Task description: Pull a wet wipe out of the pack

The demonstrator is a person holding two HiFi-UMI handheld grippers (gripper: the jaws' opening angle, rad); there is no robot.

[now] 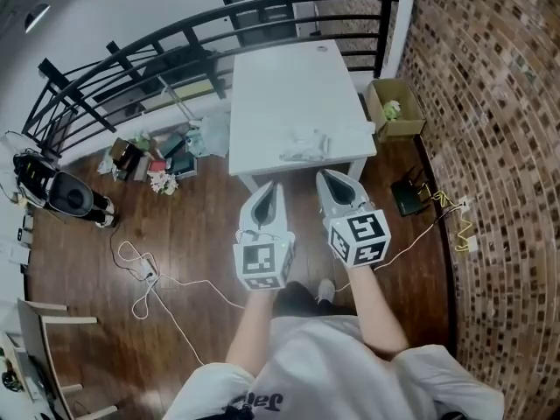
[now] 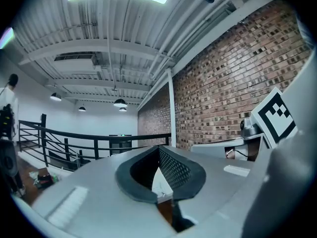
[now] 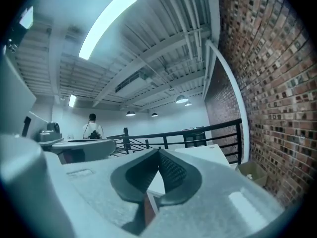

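Ahead: a white table (image 1: 280, 86) stood on the wooden floor (image 1: 175, 261), in front of both claws.
Task thing: the wet wipe pack (image 1: 304, 144) lay on the table near its front edge, as a pale crumpled shape; its details were too small to tell.
Left gripper (image 1: 271, 186): it was held over the floor just before the table's front edge, pointing to the table, apart from the pack.
Left claw state: in the left gripper view the left gripper (image 2: 159, 148) had its two jaws closed tip to tip, and nothing was between them.
Right gripper (image 1: 328, 175): it was just beside the left one, also before the table's edge, not touching the pack.
Right claw state: in the right gripper view the right gripper (image 3: 158, 151) had its jaws together at the tips, with nothing held.
Right side: a brick wall (image 1: 490, 103) ran along, and an open cardboard box (image 1: 395, 110) stood on the floor between the table and the wall.
Behind the table: a black railing (image 1: 175, 38) curved around.
Floor at left: white cables (image 1: 144, 274) lay loose.
Far off: a person (image 3: 92, 125) stood by the railing, seen in the right gripper view.
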